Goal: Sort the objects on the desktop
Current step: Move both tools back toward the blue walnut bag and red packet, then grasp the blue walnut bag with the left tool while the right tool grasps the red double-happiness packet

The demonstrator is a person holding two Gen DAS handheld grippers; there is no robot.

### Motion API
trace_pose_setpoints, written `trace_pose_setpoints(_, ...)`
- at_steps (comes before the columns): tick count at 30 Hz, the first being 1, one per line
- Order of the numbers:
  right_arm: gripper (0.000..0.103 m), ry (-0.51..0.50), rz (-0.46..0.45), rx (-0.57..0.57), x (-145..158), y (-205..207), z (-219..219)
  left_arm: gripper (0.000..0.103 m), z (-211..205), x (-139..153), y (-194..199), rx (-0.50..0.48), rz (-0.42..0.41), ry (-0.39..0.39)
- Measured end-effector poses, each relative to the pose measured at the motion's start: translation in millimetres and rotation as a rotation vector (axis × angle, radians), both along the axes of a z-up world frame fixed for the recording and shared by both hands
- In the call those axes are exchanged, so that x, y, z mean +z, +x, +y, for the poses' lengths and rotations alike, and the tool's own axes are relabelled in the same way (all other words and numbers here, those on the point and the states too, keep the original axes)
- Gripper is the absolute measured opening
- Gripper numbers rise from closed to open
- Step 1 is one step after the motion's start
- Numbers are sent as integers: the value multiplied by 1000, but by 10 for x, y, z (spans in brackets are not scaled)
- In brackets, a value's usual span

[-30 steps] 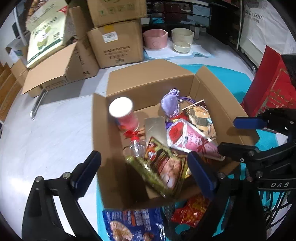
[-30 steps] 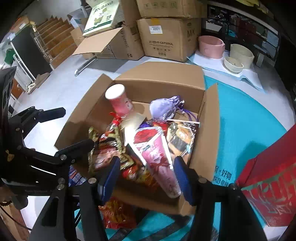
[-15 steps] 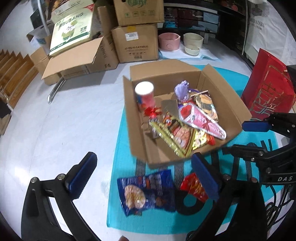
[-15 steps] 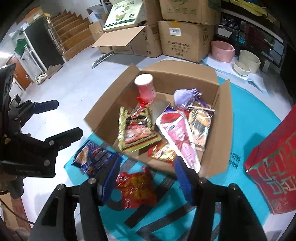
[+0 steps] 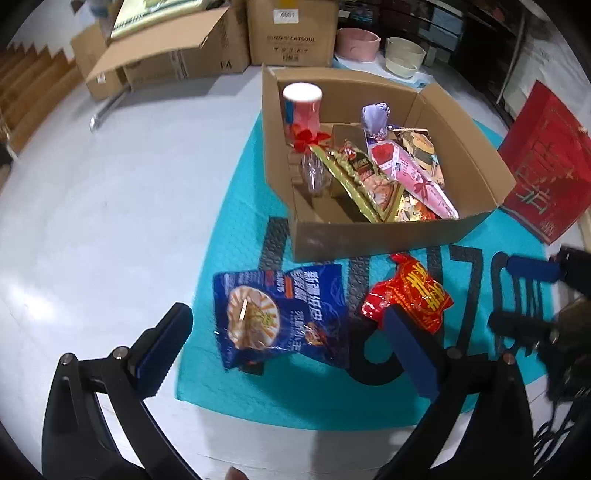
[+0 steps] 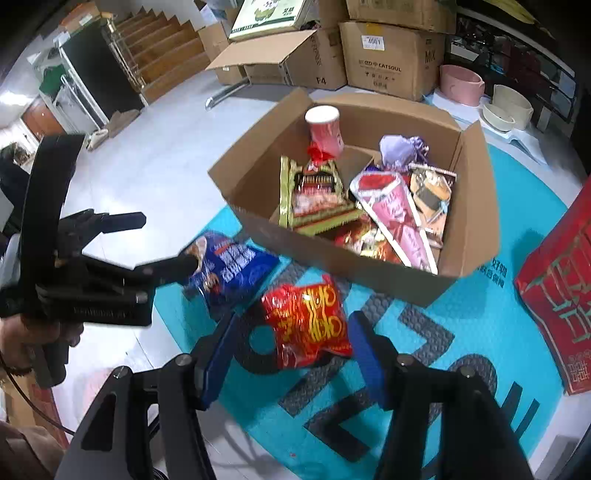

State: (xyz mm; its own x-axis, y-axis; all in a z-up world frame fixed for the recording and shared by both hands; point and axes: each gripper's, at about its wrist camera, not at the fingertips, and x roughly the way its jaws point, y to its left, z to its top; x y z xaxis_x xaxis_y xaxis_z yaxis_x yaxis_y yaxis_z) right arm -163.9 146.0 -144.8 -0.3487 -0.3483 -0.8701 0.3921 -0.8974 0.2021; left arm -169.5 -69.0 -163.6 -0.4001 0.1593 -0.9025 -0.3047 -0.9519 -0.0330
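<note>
An open cardboard box [image 5: 369, 236] [image 6: 332, 258] stands on a teal mat [image 5: 236, 221] and holds a pink cup [image 5: 303, 105], a purple pouch [image 6: 400, 149], a gold packet and a pink cone-shaped packet. In front of it on the mat lie a blue snack packet [image 5: 280, 317] [image 6: 229, 267] and a red snack packet [image 5: 410, 295] [image 6: 306, 321]. My left gripper [image 5: 286, 347] [image 6: 155, 243] hovers wide open over the blue packet, not touching it. My right gripper [image 6: 291, 350] [image 5: 528, 295] hangs over the red packet, its jaws opening slightly and pressing nothing.
A red gift bag [image 5: 543, 166] [image 6: 557, 306] stands right of the box. Stacked cardboard cartons [image 5: 291, 33] [image 6: 384, 66] and pink and cream bowls [image 6: 461, 83] line the back. Wooden stairs [image 6: 162, 48] rise at far left. Pale floor lies left of the mat.
Both grippers have pulled back from over the box towards the mat's near side. The blue and red packets now sit between their fingers in view. The left jaws spread a little wider.
</note>
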Motion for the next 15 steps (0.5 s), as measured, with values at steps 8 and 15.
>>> trace_pose_setpoints(8, 68, 10, -33, 30, -281, 58, -51, 103, -13, -321, -137, 1, -59, 3)
trace_pose_setpoints(15, 68, 41, -77, 43, -551, -98, -87, 103, 24, -567, -259, -6, -98, -19)
